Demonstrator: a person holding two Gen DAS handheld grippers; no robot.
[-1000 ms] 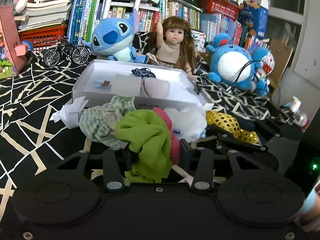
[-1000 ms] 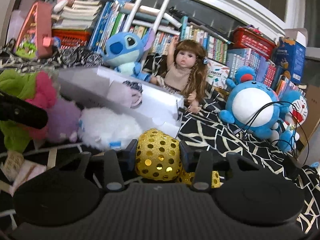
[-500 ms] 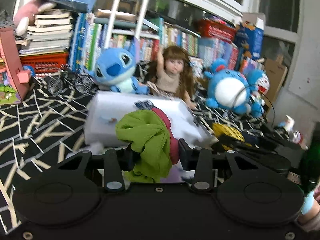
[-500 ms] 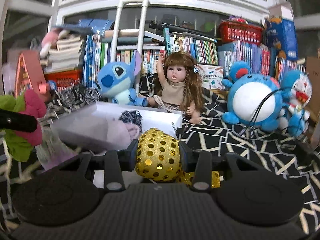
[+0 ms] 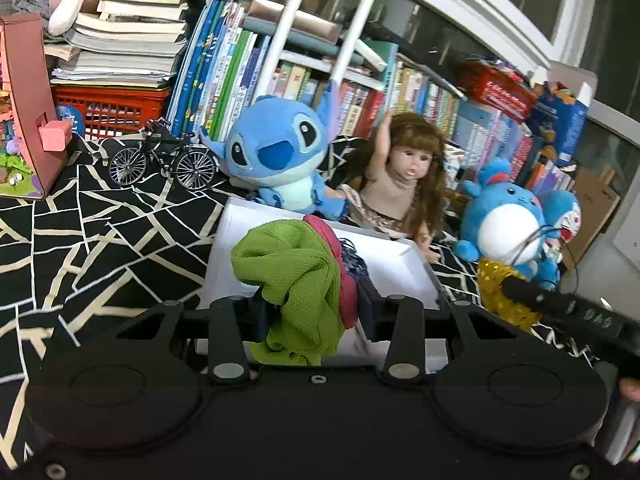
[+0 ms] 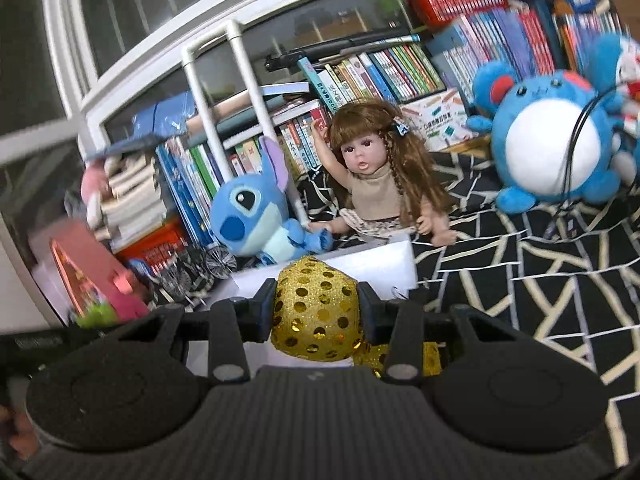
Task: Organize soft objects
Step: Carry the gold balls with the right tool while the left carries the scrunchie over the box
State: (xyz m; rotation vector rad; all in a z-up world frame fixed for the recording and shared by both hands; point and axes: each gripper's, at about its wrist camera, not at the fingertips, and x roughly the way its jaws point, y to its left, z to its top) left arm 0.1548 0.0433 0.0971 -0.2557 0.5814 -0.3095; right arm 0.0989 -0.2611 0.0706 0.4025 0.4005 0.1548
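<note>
**Both grippers loaded over the box**

Left gripper [image 5: 316,312] clamps a green cloth [image 5: 296,276] over the white box [image 5: 400,272]; only this view shows a pink piece behind it. Right gripper [image 6: 316,312] pinches a gold sequin pouch [image 6: 316,312]. Black patterned cloth [image 5: 100,232] underneath, bookshelves [image 5: 360,96] behind.

Hardly any writing can be read

Book spines [image 5: 280,76] across the upper middle of the left wrist view carry print too small and blurred to make out; the white box [image 6: 434,118] right of the doll's head in the right wrist view bears colourful, unreadable characters.
</note>
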